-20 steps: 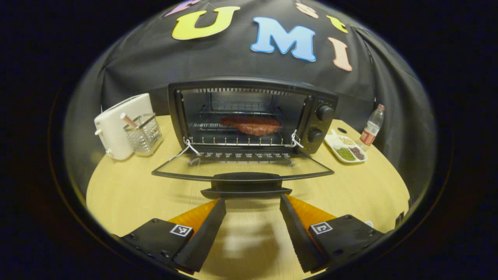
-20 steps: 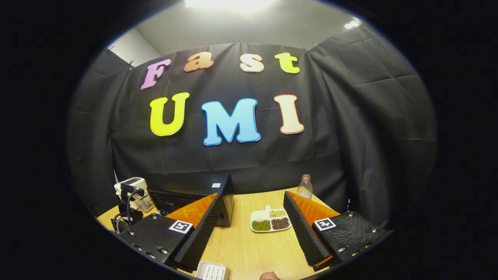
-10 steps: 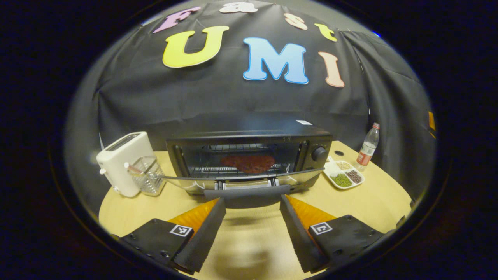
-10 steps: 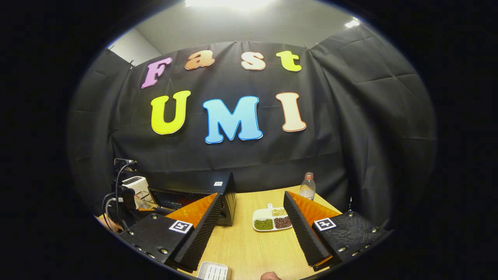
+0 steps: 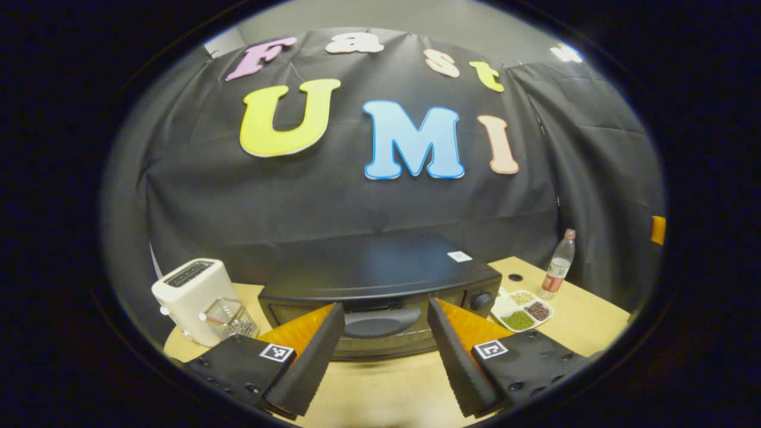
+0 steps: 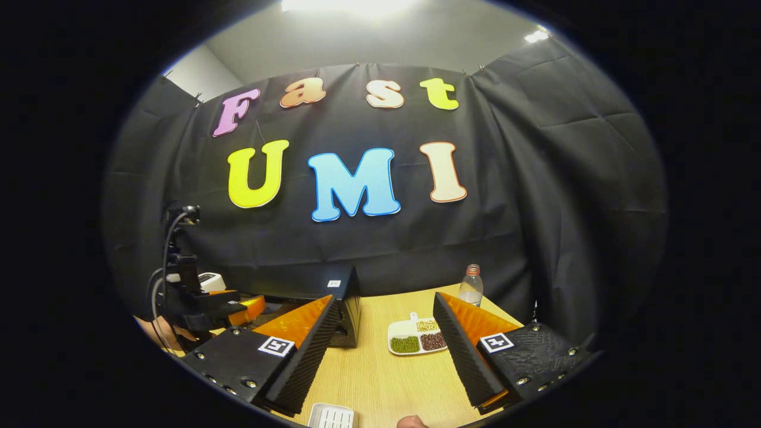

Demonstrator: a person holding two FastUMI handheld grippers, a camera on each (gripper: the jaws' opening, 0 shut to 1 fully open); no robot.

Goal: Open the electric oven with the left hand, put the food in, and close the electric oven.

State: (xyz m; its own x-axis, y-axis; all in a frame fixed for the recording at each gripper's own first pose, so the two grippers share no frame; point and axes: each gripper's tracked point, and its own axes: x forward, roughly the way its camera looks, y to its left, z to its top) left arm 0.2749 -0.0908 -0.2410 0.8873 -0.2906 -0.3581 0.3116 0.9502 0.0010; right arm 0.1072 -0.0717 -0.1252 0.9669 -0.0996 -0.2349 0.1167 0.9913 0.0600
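Oven (image 5: 380, 279): a black, boxy metal electric oven with rounded top edges, standing on the table; its door is up against the front, with the curved handle (image 5: 373, 321) seen between the left gripper's fingers. A round knob (image 5: 478, 300) sits at its right end. In the right gripper view its dark side panel (image 6: 348, 312) shows.
Food: hidden behind the door, so I cannot tell where it lies.
Left gripper (image 5: 377, 356): fingers spread wide, with ridged pads, flanking the handle in the picture; whether they touch it I cannot tell.
Right gripper (image 6: 380, 356): fingers apart, holding nothing, above bare table.
Table (image 5: 582, 318): pale wood grain, smooth.
Toaster (image 5: 190, 294): cream, rounded, glossy plastic, left of the oven.
Glass holder (image 5: 230, 318): clear and ribbed, just beside the toaster, with a thin stick inside.
Divided dish (image 6: 416, 339): white, three compartments, holding green, dark red and pale beans.
Bottle (image 5: 556, 267): clear plastic, upright, with a red label, behind the dish.
White slotted object (image 6: 332, 416): at the near table edge.
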